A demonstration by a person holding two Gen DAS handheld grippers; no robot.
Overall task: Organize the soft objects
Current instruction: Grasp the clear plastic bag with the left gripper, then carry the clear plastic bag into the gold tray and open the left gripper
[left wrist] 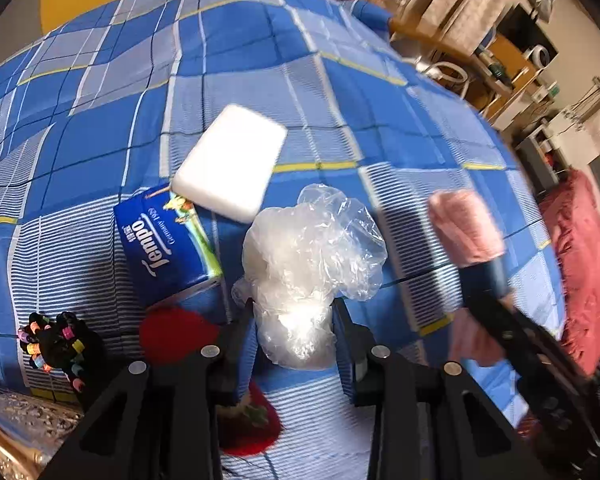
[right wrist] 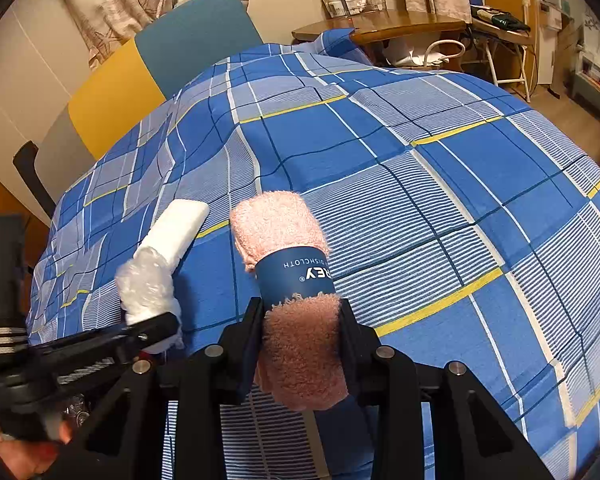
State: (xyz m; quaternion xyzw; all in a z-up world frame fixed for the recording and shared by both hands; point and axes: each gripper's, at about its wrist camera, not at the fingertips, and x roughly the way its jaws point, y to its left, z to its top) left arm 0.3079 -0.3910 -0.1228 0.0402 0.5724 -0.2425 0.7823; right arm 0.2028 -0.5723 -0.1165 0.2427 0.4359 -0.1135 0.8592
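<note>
The rolled pink terry dishcloth (right wrist: 288, 280) looks fuzzy and matt under its smooth blue paper band (right wrist: 296, 274), the crinkled clear plastic bag (left wrist: 308, 264) glossy, the white foam block (left wrist: 230, 162) matt, the blue checked bedsheet (right wrist: 420, 184) woven cloth.

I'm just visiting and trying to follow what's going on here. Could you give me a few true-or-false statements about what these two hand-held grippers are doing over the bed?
1. The right hand-held gripper is shut on a rolled pink dishcloth with a blue paper band. True.
2. The left hand-held gripper is open, holding nothing. False: it is shut on a clear plastic bag with white filling.
3. A white sponge block overlaps the blue Tempo tissue pack. True.
4. The bedspread is plain green. False: it is blue plaid with white and yellow lines.
5. A red pillow lies beyond the dishcloth. True.
</note>
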